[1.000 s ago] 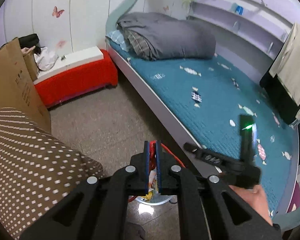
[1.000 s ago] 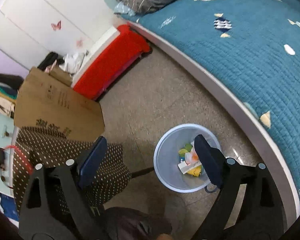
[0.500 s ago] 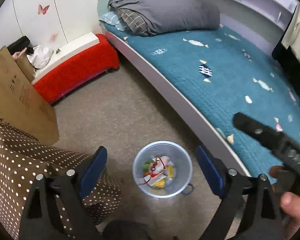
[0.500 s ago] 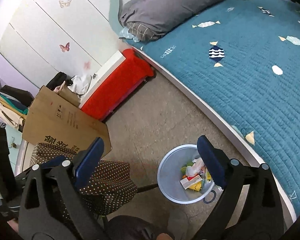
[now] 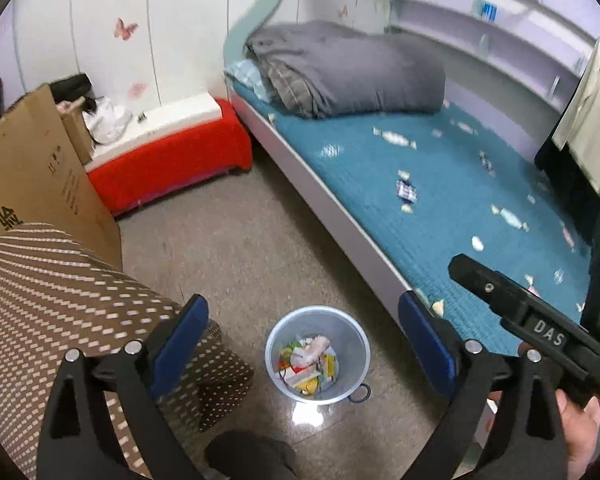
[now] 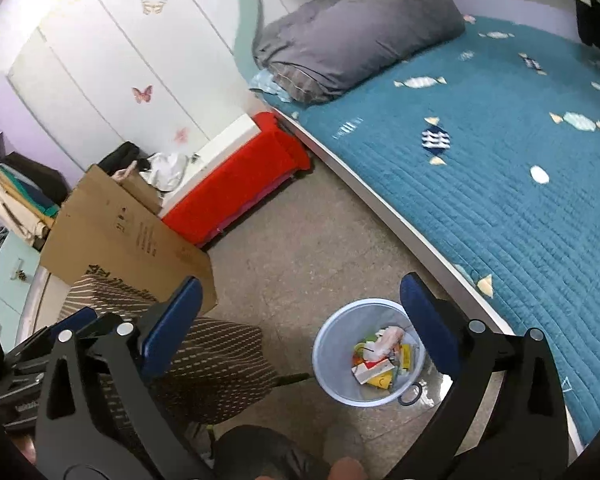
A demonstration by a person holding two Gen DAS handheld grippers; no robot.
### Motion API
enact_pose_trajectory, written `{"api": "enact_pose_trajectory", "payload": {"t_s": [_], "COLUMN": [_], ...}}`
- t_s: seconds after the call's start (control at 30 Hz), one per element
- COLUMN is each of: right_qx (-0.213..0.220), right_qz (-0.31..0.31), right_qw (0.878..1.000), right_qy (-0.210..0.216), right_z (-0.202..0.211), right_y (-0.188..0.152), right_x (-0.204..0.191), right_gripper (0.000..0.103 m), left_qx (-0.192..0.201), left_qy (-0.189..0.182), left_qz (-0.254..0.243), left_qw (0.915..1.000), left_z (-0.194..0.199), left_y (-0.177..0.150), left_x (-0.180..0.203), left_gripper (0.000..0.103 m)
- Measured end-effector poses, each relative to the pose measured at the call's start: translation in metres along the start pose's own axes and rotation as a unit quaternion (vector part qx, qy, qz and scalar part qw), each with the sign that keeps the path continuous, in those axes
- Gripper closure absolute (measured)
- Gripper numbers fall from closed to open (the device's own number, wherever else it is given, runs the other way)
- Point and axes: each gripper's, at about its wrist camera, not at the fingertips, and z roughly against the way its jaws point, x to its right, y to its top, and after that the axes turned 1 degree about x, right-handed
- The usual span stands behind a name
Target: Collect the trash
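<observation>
A pale blue waste bin (image 5: 274, 360) stands on the floor beside the bed, with colourful wrappers and paper trash (image 5: 308, 364) lying inside it. My left gripper (image 5: 302, 304) hangs above the bin, its jaws opening wide with nothing between them. In the right wrist view the same bin (image 6: 328, 356) and its trash (image 6: 380, 360) sit low and right of centre. My right gripper (image 6: 300, 284) is also above it, jaws opening and empty. A hand (image 5: 580, 412) holds the right tool's black body at the left view's lower right.
The bed (image 5: 460, 200) with a teal quilt and a grey duvet (image 5: 348, 68) runs along the right. A red bench (image 5: 168, 164), a cardboard box (image 5: 32, 168) and a brown dotted seat (image 5: 60, 300) crowd the left. A small black ring (image 5: 359, 393) lies by the bin.
My left gripper was shut on a red-stringed piece of trash; it has opened and that piece now lies in the bin. Both grippers have risen away from the bin, and the right jaws have widened.
</observation>
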Motion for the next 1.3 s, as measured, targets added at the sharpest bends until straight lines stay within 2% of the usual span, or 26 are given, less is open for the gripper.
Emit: {"api": "enact_pose_trajectory", "payload": {"t_s": [0.17,0.37,0.53,0.67,0.77,0.9,1.03,1.1,1.3], "right_qx": [0.017,0.031,0.049,0.071,0.092,0.128,0.158,0.17,0.206], "right_qz": [0.032,0.072,0.108,0.142,0.17,0.211,0.245,0.256,0.273], "right_qw": [0.999,0.996,0.992,0.986,0.98,0.967,0.955,0.95,0.938], "right_qy": [0.008,0.029,0.043,0.045,0.053,0.055,0.058,0.058,0.059], "right_z": [0.033,0.073,0.107,0.134,0.155,0.184,0.207,0.214,0.237], "right_y": [0.001,-0.001,-0.006,-0.012,-0.019,-0.035,-0.048,-0.052,-0.066], "right_x": [-0.036,-0.087,-0.132,-0.167,-0.194,-0.23,-0.256,-0.266,-0.281], "right_gripper": [0.006,0.006,0.006,0.006,0.006,0.006,0.006,0.006,0.006], "left_qx": [0.05,0.111,0.181,0.216,0.222,0.243,0.264,0.274,0.293], "left_qy": [0.014,0.081,0.119,0.148,0.164,0.188,0.186,0.196,0.21], "left_qz": [0.008,0.015,0.015,0.034,0.059,0.088,0.106,0.11,0.114], "left_qw": [0.9986,0.9905,0.976,0.9646,0.9593,0.9474,0.9405,0.935,0.9259], "left_z": [0.054,0.119,0.176,0.216,0.243,0.273,0.303,0.313,0.336], "left_y": [-0.005,-0.015,-0.029,-0.04,-0.047,-0.059,-0.072,-0.078,-0.091], "left_x": [-0.011,-0.031,-0.051,-0.069,-0.086,-0.104,-0.115,-0.116,-0.116], "left_gripper": [0.007,0.007,0.006,0.006,0.006,0.006,0.005,0.004,0.004]}}
